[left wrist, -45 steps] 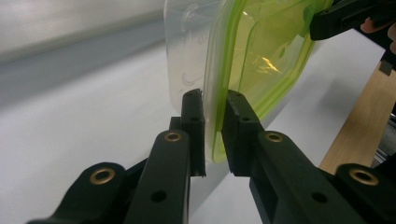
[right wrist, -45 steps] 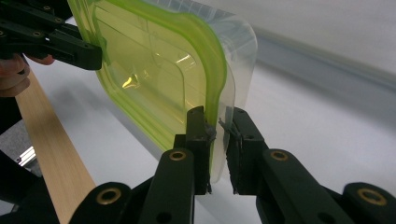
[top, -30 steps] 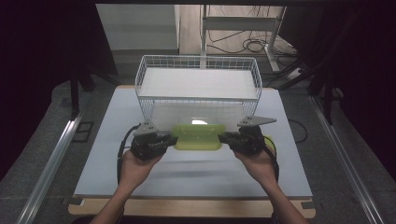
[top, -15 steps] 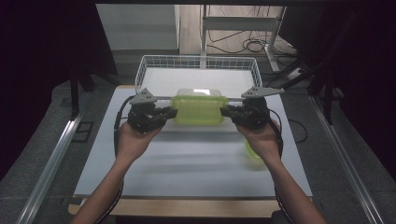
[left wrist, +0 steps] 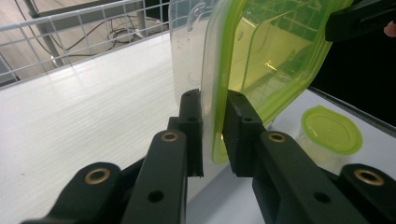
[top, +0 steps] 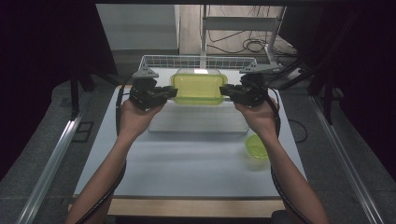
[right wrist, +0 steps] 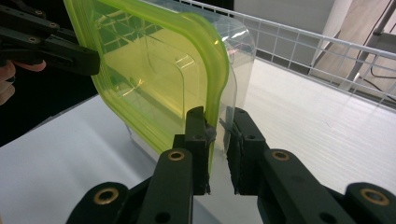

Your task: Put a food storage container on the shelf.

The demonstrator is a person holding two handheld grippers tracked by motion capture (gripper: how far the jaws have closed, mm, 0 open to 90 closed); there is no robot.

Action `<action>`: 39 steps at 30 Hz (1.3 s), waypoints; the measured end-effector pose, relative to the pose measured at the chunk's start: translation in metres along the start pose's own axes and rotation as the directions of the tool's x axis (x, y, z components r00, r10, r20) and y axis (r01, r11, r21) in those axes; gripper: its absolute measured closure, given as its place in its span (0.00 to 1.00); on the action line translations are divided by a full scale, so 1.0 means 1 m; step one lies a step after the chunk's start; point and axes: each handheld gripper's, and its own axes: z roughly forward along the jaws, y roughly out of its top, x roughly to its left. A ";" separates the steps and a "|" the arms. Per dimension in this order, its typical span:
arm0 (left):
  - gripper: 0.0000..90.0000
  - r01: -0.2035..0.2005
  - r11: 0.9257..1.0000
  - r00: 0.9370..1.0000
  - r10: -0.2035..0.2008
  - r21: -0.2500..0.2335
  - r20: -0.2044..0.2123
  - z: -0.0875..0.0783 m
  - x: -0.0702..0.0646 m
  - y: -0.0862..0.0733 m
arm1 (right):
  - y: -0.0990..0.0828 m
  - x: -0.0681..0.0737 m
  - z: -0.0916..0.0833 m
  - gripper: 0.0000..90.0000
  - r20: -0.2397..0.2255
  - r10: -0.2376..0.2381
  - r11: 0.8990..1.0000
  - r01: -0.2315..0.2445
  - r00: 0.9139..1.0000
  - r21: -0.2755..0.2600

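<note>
One white table point(top: 187, 154) bears a wire basket point(top: 196, 60); dark room around.

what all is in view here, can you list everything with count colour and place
clear rectangular plastic container with a green lid: one, yellow-green and clear, held in the air between the two grippers, above the near edge of the basket
white wire basket: one, white, far half of the table, behind the container
small round clear tub with a green lid: one, green, on the table at the near right, beside the right forearm
white table top: one, white with a wooden front edge
cables: several, dark, on the floor beyond the table
left gripper: one, black, clamped on the container's left rim
right gripper: one, black, clamped on its right rim
forearms: two, coming in from the bottom of the high view
</note>
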 end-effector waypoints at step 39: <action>0.77 0.069 0.997 0.998 -0.069 -0.032 -0.002 0.019 0.016 -0.003 | -0.006 -0.025 0.018 0.80 0.001 0.080 0.997 -0.080 0.997 -0.019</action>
